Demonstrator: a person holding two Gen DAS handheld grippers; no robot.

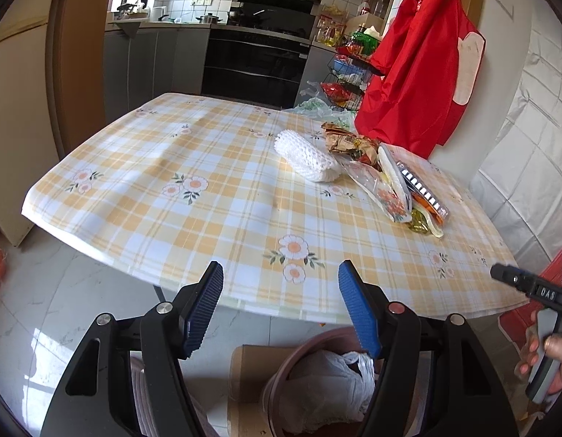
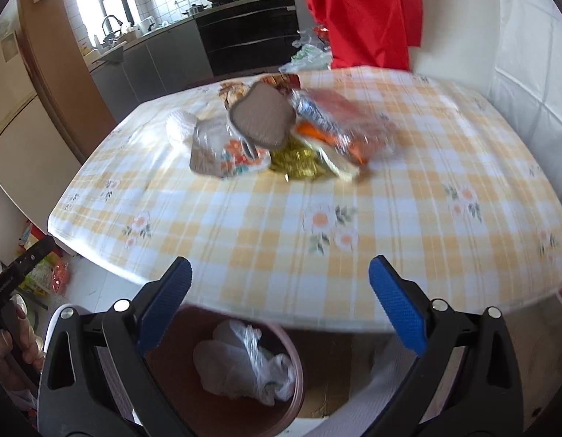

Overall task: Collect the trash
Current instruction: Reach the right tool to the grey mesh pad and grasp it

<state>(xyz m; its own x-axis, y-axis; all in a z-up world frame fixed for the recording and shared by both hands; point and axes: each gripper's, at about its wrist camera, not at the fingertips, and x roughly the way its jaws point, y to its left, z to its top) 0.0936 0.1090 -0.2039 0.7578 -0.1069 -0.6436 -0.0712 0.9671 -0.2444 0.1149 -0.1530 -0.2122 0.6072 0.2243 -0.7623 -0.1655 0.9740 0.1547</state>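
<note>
A heap of trash lies on the far right part of the checked tablecloth [image 1: 193, 218]: a white foam net [image 1: 305, 157], crumpled snack wrappers [image 1: 348, 142], a clear flowered bag [image 1: 379, 193] and a foil blister strip [image 1: 423, 189]. The right wrist view shows the same heap, blurred, with a brown heart-shaped lid [image 2: 262, 116], a gold wrapper [image 2: 299, 164] and an orange packet [image 2: 339, 127]. A brown bin [image 2: 295, 364] holding a white plastic bag [image 2: 244, 364] stands on the floor under the near table edge. My left gripper [image 1: 281, 284] and right gripper [image 2: 279, 284] both hover open and empty above that edge.
A red apron [image 1: 419, 65] hangs at the table's far right beside a white quilted wall cover [image 1: 528, 138]. Behind the table are a black oven [image 1: 255, 58] and grey cabinets. A flat cardboard sheet [image 1: 244, 375] lies under the bin. A hand [image 1: 557, 357] holds the other gripper's handle.
</note>
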